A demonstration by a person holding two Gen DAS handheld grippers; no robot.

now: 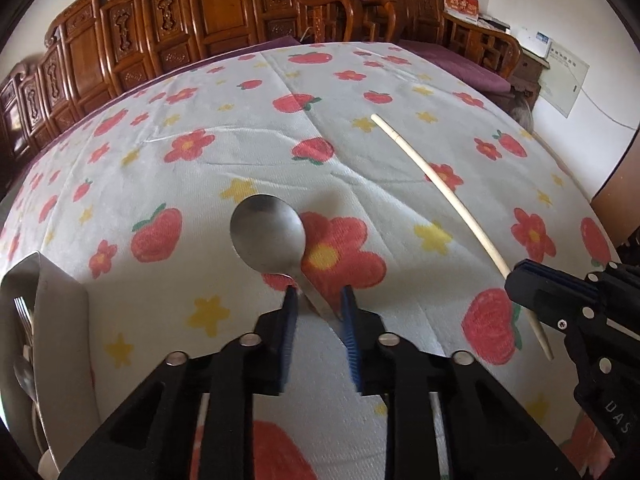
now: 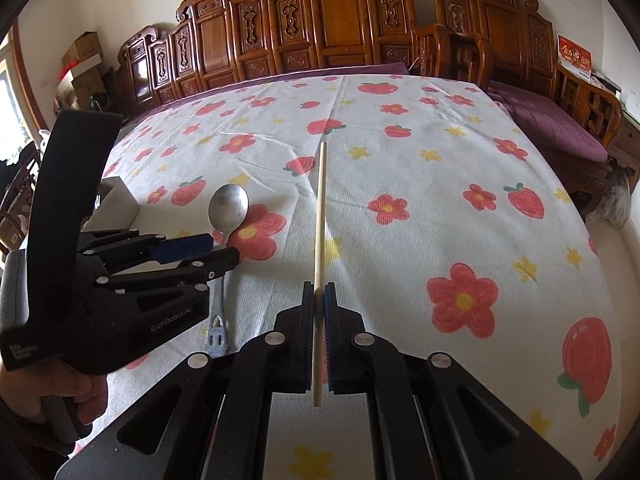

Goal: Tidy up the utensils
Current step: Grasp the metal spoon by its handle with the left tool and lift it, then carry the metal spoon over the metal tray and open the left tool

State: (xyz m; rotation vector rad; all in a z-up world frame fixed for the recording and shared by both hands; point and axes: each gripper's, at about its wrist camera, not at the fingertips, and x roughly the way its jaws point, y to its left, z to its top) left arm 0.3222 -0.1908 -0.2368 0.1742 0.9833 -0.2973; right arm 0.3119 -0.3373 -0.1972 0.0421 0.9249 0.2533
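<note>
Spoon lies on the flowered tablecloth, bowl up and pointing away, handle running back toward the near edge. Left gripper is down over the handle just behind the bowl; the handle passes between its 2 blue pads. Its fingertips stand close on either side of the metal, and the right-hand pad seems to touch it, but whether both pads press cannot be told. In the right wrist view the same gripper comes in from the left across the spoon, a hand wrapped round its grip.

Right gripper has its jaws clamped on 1 pale chopstick. The stick runs straight ahead over the cloth, a short end sticking out behind the pads. From the left wrist view the chopstick slants across the right side of the table, held near its lower end by the right gripper, well apart from the spoon.

Metal holder stands at the left edge of the table, with a fork and other utensils inside. Carved wooden chairs line the far side.
</note>
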